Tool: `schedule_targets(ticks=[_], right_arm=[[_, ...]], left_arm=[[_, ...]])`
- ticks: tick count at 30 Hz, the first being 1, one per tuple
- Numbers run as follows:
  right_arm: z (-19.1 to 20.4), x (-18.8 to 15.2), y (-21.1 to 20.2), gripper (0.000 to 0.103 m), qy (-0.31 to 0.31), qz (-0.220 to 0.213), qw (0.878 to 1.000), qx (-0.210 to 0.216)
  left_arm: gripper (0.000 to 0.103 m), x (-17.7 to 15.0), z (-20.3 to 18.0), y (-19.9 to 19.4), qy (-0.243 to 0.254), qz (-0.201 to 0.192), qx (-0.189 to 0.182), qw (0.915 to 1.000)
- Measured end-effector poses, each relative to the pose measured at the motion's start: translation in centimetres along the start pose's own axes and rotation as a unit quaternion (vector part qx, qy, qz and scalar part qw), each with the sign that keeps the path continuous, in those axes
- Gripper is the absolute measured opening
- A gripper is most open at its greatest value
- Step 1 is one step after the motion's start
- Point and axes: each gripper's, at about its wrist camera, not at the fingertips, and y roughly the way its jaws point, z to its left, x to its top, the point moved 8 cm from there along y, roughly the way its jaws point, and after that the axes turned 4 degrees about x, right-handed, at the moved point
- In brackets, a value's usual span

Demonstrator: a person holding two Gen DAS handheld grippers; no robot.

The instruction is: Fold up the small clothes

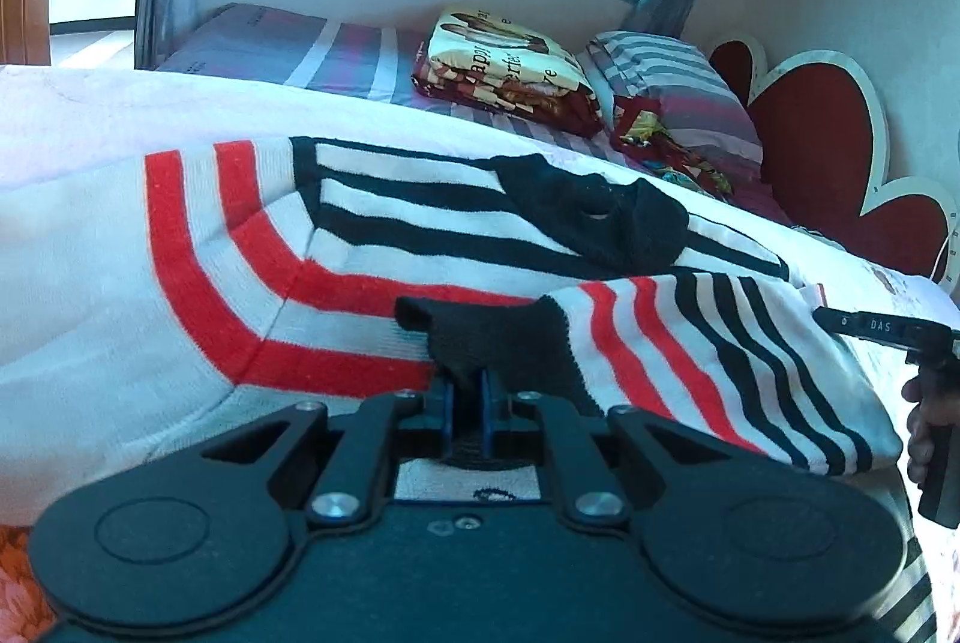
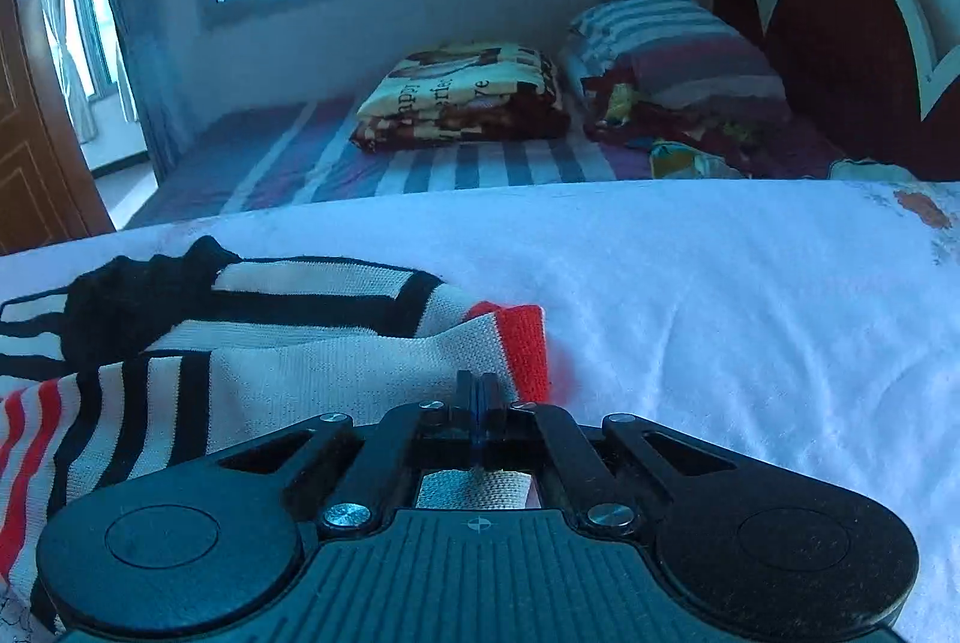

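A small white knit garment (image 1: 372, 217) with red and black stripes and black trim lies on a white cloth (image 1: 72, 114) on the bed. My left gripper (image 1: 468, 385) is shut on the garment's black edge (image 1: 492, 343), which is folded up over the striped body. My right gripper (image 2: 478, 391) is shut on the garment's white and red edge (image 2: 480, 349), low over the cloth. The garment (image 2: 252, 343) spreads to its left. The right gripper also shows in the left wrist view (image 1: 870, 328) at the garment's right end.
A folded printed blanket (image 1: 504, 66) and a striped pillow (image 1: 672, 90) lie on the striped bedsheet (image 1: 336, 54) behind. A red heart-shaped headboard (image 1: 822, 150) stands at the right. White cloth (image 2: 720, 295) extends to the right of the garment. A window and curtains are at the back.
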Motion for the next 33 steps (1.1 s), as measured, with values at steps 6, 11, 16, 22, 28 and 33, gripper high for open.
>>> schedule_targets(ticks=[6, 11, 16, 22, 28, 33], right_arm=[[2.7, -0.9, -7.3, 0.000, -0.005, -0.058, 0.998, 0.035], [4.3, -7.2, -7.2, 0.000, -0.027, -0.002, 0.998, 0.048], [4.8, -5.2, -8.9, 0.000, 0.009, -0.013, 0.999, 0.036], [3.2, -6.3, -12.0, 0.000, 0.025, -0.012, 0.999, 0.025], [3.1, -7.8, -14.5, 0.000, 0.073, -0.016, 0.997, 0.032], [4.6, -8.1, -15.0, 0.000, 0.089, -0.009, 0.995, 0.044]], left_arm=[[0.040, 0.1, 0.8, -1.5, 0.010, -0.004, 0.004, 0.9999], [0.036, -0.2, 0.2, -0.5, 0.050, 0.002, 0.050, 0.9975], [0.049, -0.1, 0.8, -2.2, 0.031, -0.007, 0.057, 0.9979], [0.055, -3.2, 9.4, -9.5, -0.064, -0.058, 0.079, 0.9931], [0.040, -6.9, 22.7, -15.6, -0.234, -0.086, 0.136, 0.9589], [0.042, -7.5, 30.2, -18.2, -0.357, -0.125, 0.127, 0.9168]])
